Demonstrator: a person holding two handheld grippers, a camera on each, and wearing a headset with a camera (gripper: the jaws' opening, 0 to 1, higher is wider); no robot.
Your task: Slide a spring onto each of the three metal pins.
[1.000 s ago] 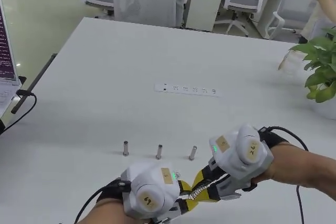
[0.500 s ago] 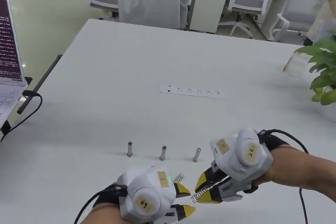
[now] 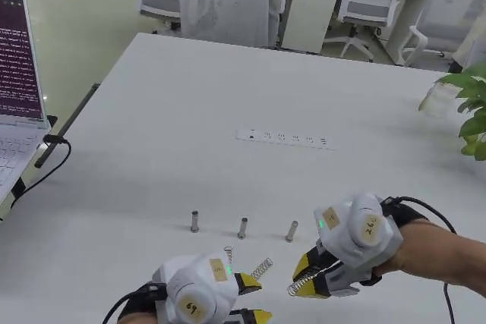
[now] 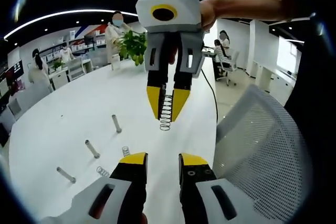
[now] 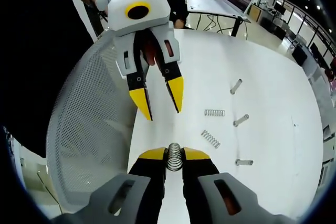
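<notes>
While hovering low over the near right of the white table, pinches a spring with the right gripper, jaws pressed together on the coil, coil lengthwise between the yellow tips and poking out past them toward the left. Holds the left gripper at the near edge, just left of that, jaws spread with nothing between them, tips aimed right toward the held spring but apart from it. Faces the two grippers nose to nose in both gripper views, a gap between. Has three metal pins standing in a row on the table just beyond the grippers: left pin, middle pin, right pin, none wearing a spring yet. Leaves a first loose spring lying near the middle pin and a second loose spring slanting just right of it, close to the left gripper's far tip, both between the pin row and the grippers. Farther off, a power strip at mid-table, an open laptop at the far left edge, a potted plant at the right
</notes>
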